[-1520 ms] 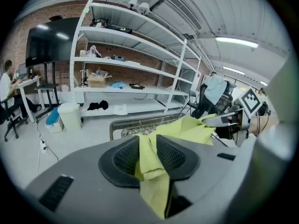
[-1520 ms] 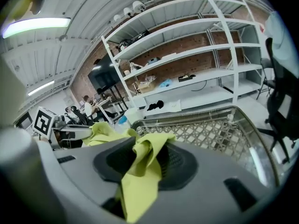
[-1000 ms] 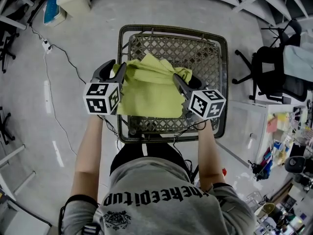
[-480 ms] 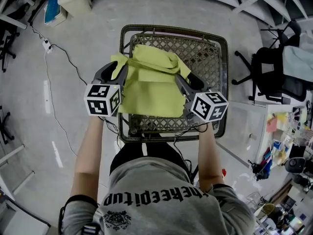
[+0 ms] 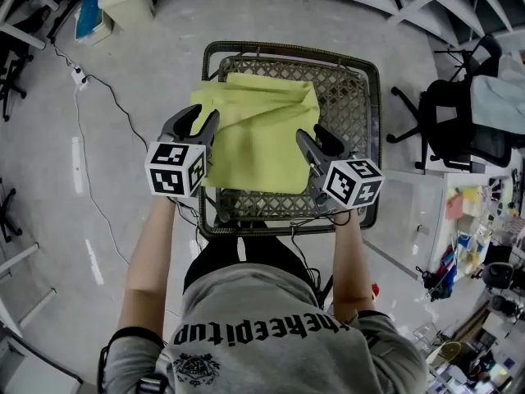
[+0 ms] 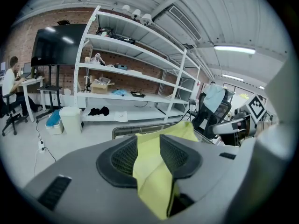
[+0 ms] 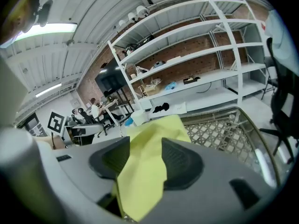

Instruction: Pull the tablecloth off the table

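The left hand-held gripper is clamped narrow on the near edge of the yellow-green tablecloth, cloth pinched between its pads. The right hand-held gripper grips that edge likewise. The tablecloth spans between them over the lattice surface.

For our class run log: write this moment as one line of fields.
left gripper: shut on tablecloth | right gripper: shut on tablecloth | tablecloth: yellow, spread over left part | table: lattice bare at right
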A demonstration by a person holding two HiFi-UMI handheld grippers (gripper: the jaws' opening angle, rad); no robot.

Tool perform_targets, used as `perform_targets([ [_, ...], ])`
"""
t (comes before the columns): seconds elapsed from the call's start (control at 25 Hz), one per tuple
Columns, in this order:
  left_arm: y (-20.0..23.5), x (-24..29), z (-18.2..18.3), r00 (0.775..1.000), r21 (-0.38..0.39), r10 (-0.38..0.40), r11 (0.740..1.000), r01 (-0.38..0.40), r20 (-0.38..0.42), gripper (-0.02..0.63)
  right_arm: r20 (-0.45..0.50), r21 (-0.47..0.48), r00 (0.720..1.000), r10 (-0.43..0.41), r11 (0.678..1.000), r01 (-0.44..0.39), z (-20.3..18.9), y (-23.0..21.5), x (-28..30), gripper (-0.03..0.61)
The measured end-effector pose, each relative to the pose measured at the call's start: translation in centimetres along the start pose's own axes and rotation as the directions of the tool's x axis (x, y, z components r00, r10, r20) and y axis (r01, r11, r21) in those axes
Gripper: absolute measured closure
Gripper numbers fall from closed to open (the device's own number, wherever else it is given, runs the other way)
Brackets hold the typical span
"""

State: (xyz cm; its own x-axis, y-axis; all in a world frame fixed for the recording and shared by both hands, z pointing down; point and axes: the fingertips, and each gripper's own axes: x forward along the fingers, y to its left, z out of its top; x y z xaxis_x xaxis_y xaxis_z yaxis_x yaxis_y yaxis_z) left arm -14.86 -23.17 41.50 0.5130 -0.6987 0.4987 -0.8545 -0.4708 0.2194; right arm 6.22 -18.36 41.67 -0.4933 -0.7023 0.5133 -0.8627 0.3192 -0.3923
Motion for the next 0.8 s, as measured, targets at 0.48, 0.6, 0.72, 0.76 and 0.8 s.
perform_targets([
  [0.48, -2.7, -2.0, -0.5, 1.000, 0.057, -0.020, 0.998, 0.019, 0.020, 0.544, 0.095, -0.055, 0.995, 0.009, 0.998, -0.004, 0.6, 2.5, -2.4, 0.566],
  [0.6, -3.6, -2.9, -0.4, 0.999, 0.086, -0.021, 0.996, 0.018, 0.033, 0.583, 0.097, -0.102, 0.995, 0.038, 0.994, -0.028, 0.3, 4.2, -3.0, 0.568],
  [0.72, -4.9, -4.0, -0.1, 0.998, 0.114, -0.046, 0.993, 0.040, 0.049, 0.595, 0.111, -0.119, 0.992, 0.064, 0.992, -0.050, 0.2, 5.9, -3.7, 0.568],
  [0.76, -5.4, -4.4, 0.1, 0.997, 0.119, -0.060, 0.991, 0.053, 0.056, 0.598, 0.119, -0.121, 0.990, 0.071, 0.991, -0.056, 0.2, 6.4, -4.0, 0.568],
  [0.8, -5.9, -4.8, 0.3, 0.995, 0.123, -0.076, 0.990, 0.068, 0.065, 0.598, 0.128, -0.122, 0.989, 0.077, 0.991, -0.062, 0.2, 7.0, -4.3, 0.568],
])
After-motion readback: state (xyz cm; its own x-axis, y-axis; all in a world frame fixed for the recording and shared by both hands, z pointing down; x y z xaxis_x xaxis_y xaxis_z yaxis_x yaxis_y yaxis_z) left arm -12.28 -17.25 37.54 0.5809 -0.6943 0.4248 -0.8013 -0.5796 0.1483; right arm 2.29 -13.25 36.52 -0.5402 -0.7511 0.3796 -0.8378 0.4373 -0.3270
